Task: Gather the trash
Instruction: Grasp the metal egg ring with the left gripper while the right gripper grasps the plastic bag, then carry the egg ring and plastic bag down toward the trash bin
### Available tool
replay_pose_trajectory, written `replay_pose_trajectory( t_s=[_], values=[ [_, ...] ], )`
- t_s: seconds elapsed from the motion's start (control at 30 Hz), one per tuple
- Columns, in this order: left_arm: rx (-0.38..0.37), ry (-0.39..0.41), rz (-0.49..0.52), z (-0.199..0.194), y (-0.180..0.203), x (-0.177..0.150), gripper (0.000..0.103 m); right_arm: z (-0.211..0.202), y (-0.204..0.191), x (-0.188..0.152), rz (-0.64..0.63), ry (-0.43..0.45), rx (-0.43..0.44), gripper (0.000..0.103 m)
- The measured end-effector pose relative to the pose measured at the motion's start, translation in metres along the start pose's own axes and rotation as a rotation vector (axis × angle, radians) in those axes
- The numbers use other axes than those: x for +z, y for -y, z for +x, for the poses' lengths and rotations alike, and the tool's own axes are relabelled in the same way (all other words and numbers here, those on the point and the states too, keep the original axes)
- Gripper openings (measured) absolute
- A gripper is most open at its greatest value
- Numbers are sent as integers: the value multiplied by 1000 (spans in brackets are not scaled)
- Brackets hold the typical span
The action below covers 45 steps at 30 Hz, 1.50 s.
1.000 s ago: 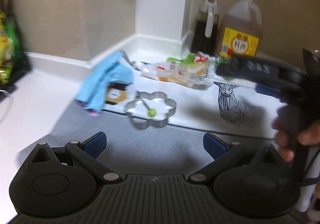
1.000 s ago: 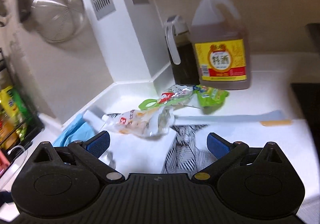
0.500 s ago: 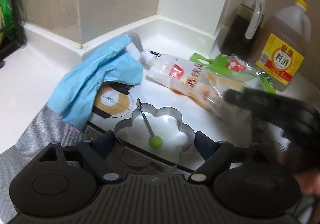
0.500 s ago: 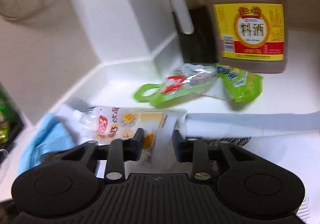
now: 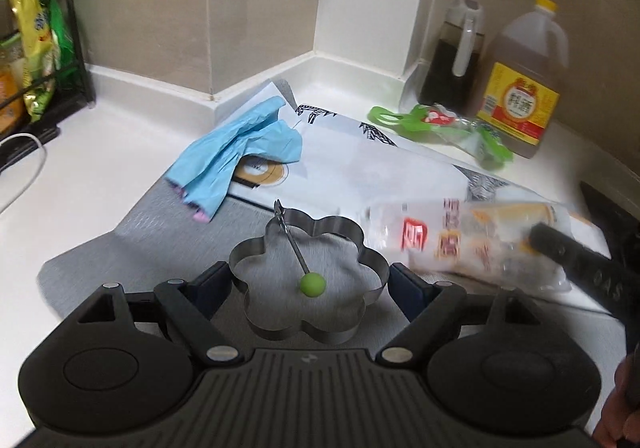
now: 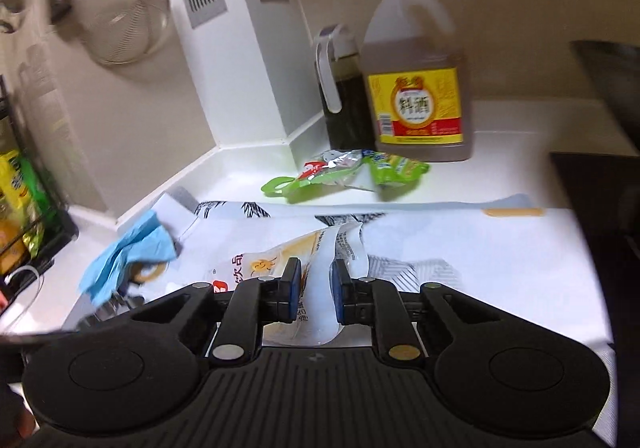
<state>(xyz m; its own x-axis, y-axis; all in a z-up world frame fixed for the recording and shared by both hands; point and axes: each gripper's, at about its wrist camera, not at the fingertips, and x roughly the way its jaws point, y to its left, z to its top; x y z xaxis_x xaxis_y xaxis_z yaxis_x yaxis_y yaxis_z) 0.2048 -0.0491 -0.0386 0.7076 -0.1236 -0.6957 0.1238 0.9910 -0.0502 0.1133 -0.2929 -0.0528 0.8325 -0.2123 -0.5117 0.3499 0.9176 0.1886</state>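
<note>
A metal flower-shaped ring mold [image 5: 362, 248] with a green-knobbed handle sits between the pads of my left gripper [image 5: 310, 280], which touch its two sides over the grey mat [image 5: 140, 240]. My right gripper [image 6: 316, 284] is closing its jaws on the end of a clear printed drink pouch [image 6: 276, 264], whose film is pinched between the blue pads. In the left wrist view the pouch [image 5: 460, 240] hangs blurred to the right of the ring. A crumpled blue glove [image 5: 240, 152] and green wrappers [image 5: 440, 128] lie on the counter.
A patterned white paper sheet [image 5: 360, 160] covers the counter. A yellow-labelled bottle [image 6: 416, 88] and a dark jug [image 6: 340, 100] stand in the back corner. A wire rack [image 5: 36, 60] with packets is at the left, a black stove [image 6: 600, 208] at the right, a strainer [image 6: 120, 20] on the wall.
My right gripper went from wide open to closed on the pouch and pulled it back to the right. My left gripper closed in around the ring mold, which came back onto the grey mat.
</note>
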Motion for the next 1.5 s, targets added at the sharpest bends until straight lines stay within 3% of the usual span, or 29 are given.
replay_pose_trajectory(
  t_s=[0.43, 0.87, 1.17, 1.5],
  values=[
    [-10, 83, 26, -104, -16, -58, 88, -93, 22, -32, -3, 63, 31, 13],
    [45, 132, 6, -192, -61, -135, 88, -157, 8, -56, -94, 152, 100, 13],
    [40, 122, -12, -225, -76, -176, 88, -202, -4, -66, -168, 199, 182, 10],
    [59, 87, -20, -229, -80, -199, 89, -220, -34, -84, -260, 122, 288, 8]
  ],
)
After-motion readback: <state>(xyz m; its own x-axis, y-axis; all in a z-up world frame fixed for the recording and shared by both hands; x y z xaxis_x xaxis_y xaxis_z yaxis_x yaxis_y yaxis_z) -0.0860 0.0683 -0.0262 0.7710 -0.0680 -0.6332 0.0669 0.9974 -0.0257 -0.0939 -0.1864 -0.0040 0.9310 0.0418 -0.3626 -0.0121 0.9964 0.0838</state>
